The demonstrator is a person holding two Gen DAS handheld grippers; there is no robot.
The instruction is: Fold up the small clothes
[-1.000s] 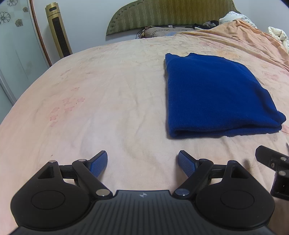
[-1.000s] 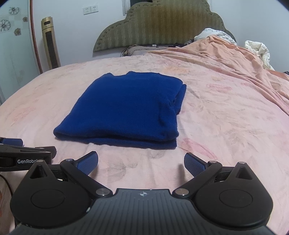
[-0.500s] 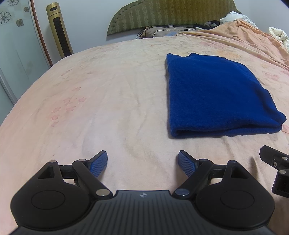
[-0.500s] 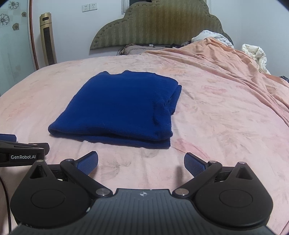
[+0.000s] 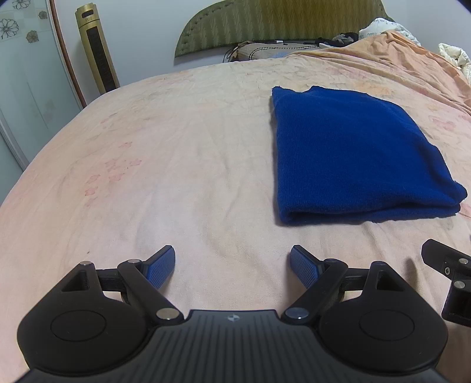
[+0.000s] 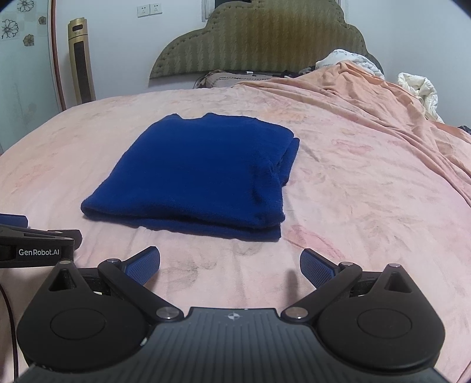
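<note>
One folded garment, two claws, one bed

We count one blue folded garment [image 6: 200, 173] lying on one bed [image 6: 353, 182] with a pink sheet; two claws, the left claw [image 5: 232, 265] and the right claw [image 6: 229, 265], each with two blue pads [image 6: 144, 263]; one padded headboard [image 6: 259, 44] at the bed's far edge; one tall gold tower unit [image 6: 81, 60] by the wall; and two wall sockets [image 6: 150, 10] side by side.
</note>
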